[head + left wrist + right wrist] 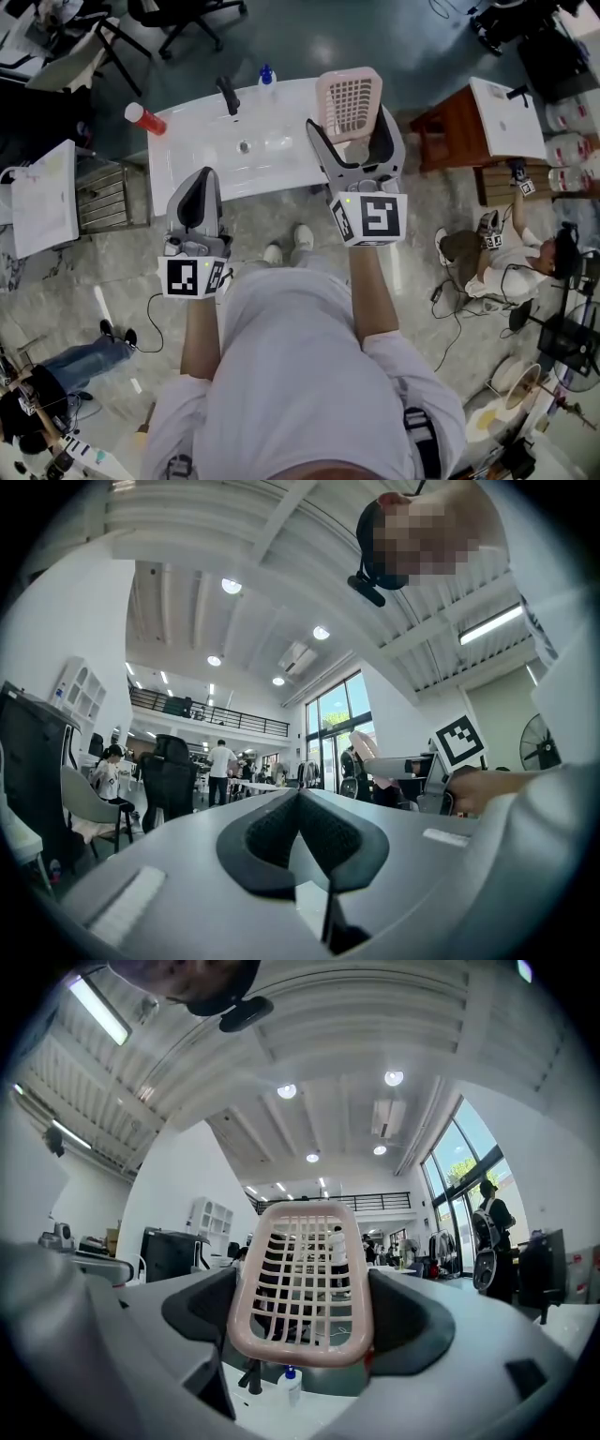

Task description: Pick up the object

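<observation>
A pink plastic lattice basket (pixel 349 103) is held up above the white sink counter (pixel 281 164). My right gripper (pixel 356 142) is shut on it, its black pads pressing on the basket's two sides. In the right gripper view the basket (pixel 302 1283) fills the gap between the jaws of the right gripper (pixel 305 1326), tilted up toward the ceiling. My left gripper (pixel 203 180) hangs over the counter's front edge, shut with nothing in it. In its own view the left gripper (pixel 298 803) points up at the hall and its pads meet.
On the counter are a black faucet (pixel 229 95), a blue-capped bottle (pixel 266 75), a drain (pixel 244 146) and a red cup (pixel 145 118) at the left corner. A wooden table (pixel 450 131) stands to the right. A person (pixel 511 248) sits on the floor nearby.
</observation>
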Demonstrator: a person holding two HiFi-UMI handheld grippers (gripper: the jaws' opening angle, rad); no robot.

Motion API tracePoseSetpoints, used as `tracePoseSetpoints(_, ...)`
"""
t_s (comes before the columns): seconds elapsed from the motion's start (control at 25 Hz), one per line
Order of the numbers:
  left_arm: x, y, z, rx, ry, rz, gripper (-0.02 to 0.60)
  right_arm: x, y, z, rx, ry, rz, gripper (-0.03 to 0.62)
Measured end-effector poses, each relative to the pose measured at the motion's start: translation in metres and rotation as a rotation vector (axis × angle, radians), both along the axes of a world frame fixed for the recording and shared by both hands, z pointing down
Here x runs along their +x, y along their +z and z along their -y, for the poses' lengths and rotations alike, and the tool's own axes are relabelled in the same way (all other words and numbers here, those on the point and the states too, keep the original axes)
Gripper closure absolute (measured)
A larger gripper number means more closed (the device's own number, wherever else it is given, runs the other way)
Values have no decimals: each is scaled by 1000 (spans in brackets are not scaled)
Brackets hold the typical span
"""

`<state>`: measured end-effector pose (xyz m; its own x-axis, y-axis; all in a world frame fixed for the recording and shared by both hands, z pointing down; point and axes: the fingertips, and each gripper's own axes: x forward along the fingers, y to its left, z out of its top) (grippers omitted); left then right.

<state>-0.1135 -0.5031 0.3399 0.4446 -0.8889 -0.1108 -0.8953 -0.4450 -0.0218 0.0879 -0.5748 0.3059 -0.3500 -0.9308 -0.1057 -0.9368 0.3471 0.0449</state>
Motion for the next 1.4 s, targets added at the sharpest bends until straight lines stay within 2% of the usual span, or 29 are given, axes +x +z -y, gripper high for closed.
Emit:
tracePoseSetpoints(1.04, -4, -3, -2, 13, -6, -13, 581, -4, 0, -11, -20, 11, -29, 152)
tracePoseSetpoints(1.4, -3, -8, -2, 40, -7, 29, 581, -5, 15, -13, -54, 13, -28, 152)
